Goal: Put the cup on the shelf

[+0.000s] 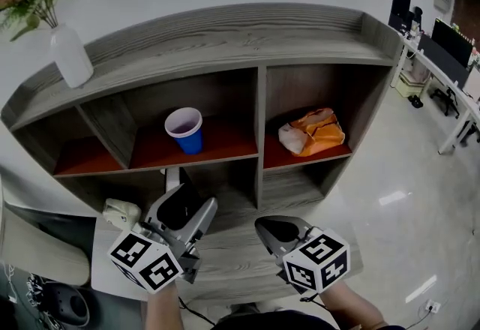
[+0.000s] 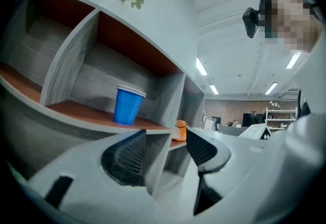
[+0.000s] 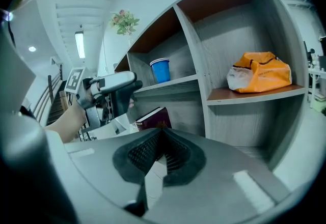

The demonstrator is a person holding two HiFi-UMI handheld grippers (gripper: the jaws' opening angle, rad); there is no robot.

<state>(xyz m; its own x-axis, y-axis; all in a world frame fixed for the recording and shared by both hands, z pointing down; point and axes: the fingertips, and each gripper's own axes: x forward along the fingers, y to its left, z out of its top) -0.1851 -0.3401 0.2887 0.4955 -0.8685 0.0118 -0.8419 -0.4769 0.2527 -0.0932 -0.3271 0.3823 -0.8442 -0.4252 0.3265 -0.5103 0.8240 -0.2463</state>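
**Near.** R gripper [image 3: 160, 151]: jaws shut pad to pad, nothing btwn them. Judged idle, as the task needs one gripper only. It sits low, in front of the shelf's [image 1: 225, 43] bottom-right corner and below the compartment w/ the orange bag [image 1: 313, 132].

L gripper [image 2: 163, 151]: jaws part open, pads [image 2: 125, 159] apart w/ only air and the shelf's front edge seen btwn them. No hold on anything. It sits low, in front of the bottom edge of the middle compartment. A part-open, empty jaw fits a gripper w/ nothing left to carry, though that is judgement only.

**Mid.** A dark book [image 3: 153, 117] stands in the lower tier, under the middle compartment. It plays no part in the task.

**Far.** Cup [image 1: 185, 130]: blue, upright, mouth up, on the upper-tier middle board. It stands abt mid-width and set back from the front edge. It touches neither divider nor the back wall, as far as can be seen. That footing looks stable, and being off the edge it is less likely to tip out.

**Cup vs fingers.** Cup is above and beyond the L pads and well apart from them, w/ no contact. It is further still from the R pads, up and to their left.

Vase [image 1: 71, 56] w/ flowers stands at the top board's left end, clear of the work.

**Finding.** Cup is on the shelf, so placement appears complete.
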